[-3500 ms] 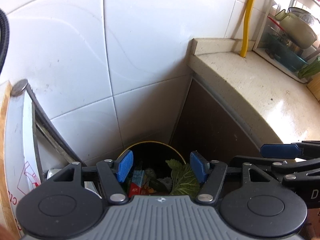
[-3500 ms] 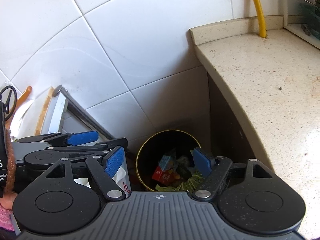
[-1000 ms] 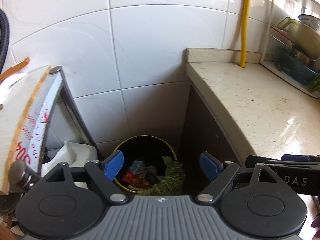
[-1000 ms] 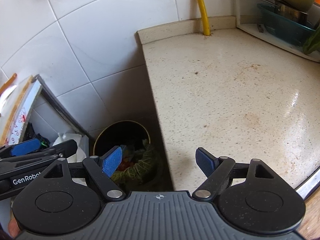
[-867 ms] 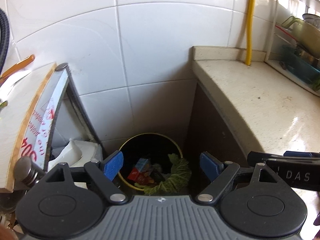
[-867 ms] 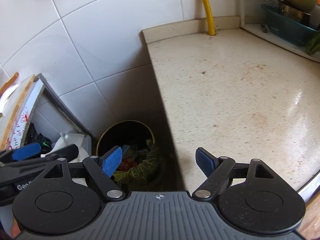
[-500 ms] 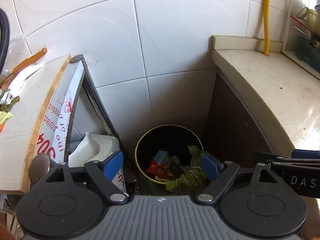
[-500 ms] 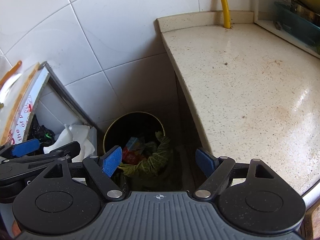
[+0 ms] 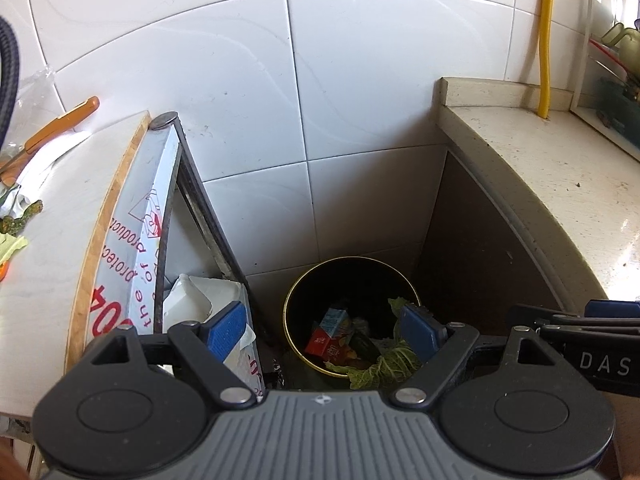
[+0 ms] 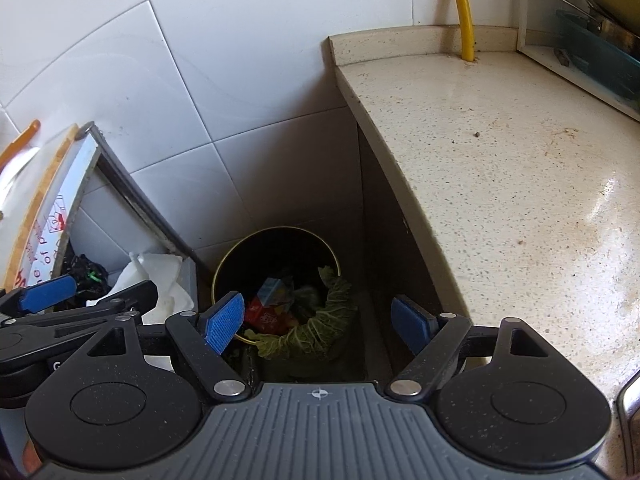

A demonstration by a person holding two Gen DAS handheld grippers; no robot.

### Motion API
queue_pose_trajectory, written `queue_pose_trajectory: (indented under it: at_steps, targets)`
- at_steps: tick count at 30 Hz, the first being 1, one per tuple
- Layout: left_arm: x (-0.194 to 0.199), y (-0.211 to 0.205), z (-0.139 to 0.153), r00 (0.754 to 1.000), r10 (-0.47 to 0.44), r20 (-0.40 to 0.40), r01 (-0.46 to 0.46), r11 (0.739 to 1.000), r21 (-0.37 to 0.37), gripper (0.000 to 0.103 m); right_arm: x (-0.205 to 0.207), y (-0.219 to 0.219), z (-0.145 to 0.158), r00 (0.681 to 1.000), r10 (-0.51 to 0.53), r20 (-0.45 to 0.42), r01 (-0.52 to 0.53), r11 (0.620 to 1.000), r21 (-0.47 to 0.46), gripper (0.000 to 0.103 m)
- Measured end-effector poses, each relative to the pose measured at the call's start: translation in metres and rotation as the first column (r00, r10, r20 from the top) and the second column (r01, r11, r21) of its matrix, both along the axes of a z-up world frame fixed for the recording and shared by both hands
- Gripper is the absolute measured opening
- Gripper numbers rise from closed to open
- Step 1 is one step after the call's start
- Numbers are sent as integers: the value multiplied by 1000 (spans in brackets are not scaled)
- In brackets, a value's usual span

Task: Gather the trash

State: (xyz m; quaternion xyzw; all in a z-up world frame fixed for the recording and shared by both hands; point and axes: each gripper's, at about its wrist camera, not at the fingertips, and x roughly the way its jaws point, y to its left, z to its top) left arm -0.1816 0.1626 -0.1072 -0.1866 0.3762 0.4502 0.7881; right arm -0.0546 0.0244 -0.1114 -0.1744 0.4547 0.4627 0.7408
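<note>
Down in the gap between a speckled countertop (image 10: pixel 500 168) and a white table (image 9: pixel 52 208), a round black bin (image 9: pixel 296 320) with a gold rim stands on the floor against the white-tiled wall (image 9: pixel 360 80). It holds a red packet (image 9: pixel 320 342), a small blue carton (image 9: pixel 334 318) and cabbage leaves (image 10: pixel 324 328) draped over its near rim. Both the left gripper (image 9: pixel 324 330) and right gripper (image 10: pixel 318 322) hang above it, jaws spread and empty.

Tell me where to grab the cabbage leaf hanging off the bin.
Probably pinch the cabbage leaf where it drapes over the bin rim's near edge, coming from above with the right hand-held gripper; that flap hangs outside, clear of the cartons.
</note>
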Motion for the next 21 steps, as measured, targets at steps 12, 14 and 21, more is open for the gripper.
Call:
queue_pose_trajectory:
  at_steps: [12,14,21]
  targets:
    - [0,9,-7,1000,-24,13,24,999,-22,82,-3,7,-2,1000,-18,14,18,1000,-20,86]
    - [1,9,-7,1000,-28,14,28,999,-25,82,-3,7,-2,1000,-21,17,22,1000,-21,86]
    - [1,10,-9,999,-37,13,37,999,-28,82,-4,7,-2,1000,-26,14,26,999,-28,85]
